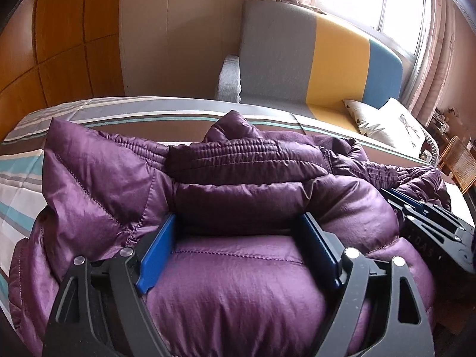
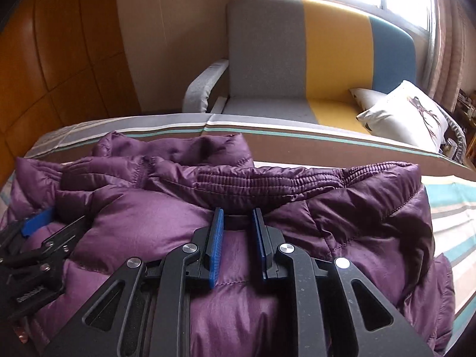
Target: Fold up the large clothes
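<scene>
A purple quilted puffer jacket (image 1: 104, 178) (image 2: 357, 208) lies bunched on a striped bed, its elastic hem ridge running across the far side. My left gripper (image 1: 239, 220) is pressed down into the jacket's near part with its jaws wide open; a puffy panel bulges up between the blue pads (image 1: 157, 253). My right gripper (image 2: 238, 211) rests on the jacket just short of the hem ridge, jaws a narrow gap apart with only flat fabric beneath them, nothing pinched. Each gripper shows in the other's view: the right gripper (image 1: 416, 208) at the right edge, the left gripper (image 2: 56, 223) at the left edge.
The striped bedsheet (image 1: 17, 178) (image 2: 452, 208) shows around the jacket. Beyond the bed stands a grey, yellow and blue sofa (image 1: 297, 59) (image 2: 267, 59) with a white pillow (image 1: 392, 122) (image 2: 410, 110). A wooden wardrobe (image 1: 59, 44) fills the left, and a bright window is at top right.
</scene>
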The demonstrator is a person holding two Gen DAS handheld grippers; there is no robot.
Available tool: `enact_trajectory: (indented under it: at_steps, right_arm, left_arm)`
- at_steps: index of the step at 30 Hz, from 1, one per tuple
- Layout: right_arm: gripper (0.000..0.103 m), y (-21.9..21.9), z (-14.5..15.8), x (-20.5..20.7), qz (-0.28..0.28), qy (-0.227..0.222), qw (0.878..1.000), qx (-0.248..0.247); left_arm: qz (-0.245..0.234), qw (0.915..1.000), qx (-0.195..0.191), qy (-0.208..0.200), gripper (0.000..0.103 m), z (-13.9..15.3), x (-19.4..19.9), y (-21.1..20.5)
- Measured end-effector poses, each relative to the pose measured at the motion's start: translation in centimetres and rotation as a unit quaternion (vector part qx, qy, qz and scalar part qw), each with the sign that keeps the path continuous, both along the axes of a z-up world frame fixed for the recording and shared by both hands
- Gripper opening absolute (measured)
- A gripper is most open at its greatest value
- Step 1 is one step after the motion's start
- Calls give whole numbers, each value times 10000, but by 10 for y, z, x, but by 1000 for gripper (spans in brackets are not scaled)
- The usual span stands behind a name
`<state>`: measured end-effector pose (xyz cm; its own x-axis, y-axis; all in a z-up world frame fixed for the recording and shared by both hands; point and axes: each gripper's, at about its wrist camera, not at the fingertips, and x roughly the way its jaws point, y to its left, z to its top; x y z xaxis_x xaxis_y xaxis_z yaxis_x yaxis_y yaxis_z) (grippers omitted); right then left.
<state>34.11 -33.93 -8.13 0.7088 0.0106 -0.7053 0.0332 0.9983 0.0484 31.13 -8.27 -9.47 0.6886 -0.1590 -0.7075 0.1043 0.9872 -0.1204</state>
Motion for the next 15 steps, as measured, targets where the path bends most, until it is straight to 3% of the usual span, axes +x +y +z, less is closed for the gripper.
enact_trajectory:
  at_steps: [5, 8, 10, 12, 15]
  right_arm:
    - [20, 6, -6, 5, -36, 102, 9998, -168]
    - [21, -4, 2, 4, 109, 106, 9995, 270]
    - [37, -19, 20, -8, 106, -205, 9977, 643]
    - [37, -38, 38, -22, -85, -591, 9961, 657]
    - [37, -61, 38, -20, -470, -380, 9962, 634]
  left_arm:
    - [33, 9998, 171, 81, 83, 2, 1, -5]
    - [-93, 9995, 161, 258, 91, 12, 5, -5]
    - [-118, 9995, 212, 193, 91, 23, 5, 3]
    - [66, 9995, 312, -3, 95, 32, 3, 18]
    - [475, 9988, 88, 7, 95, 35, 9, 47]
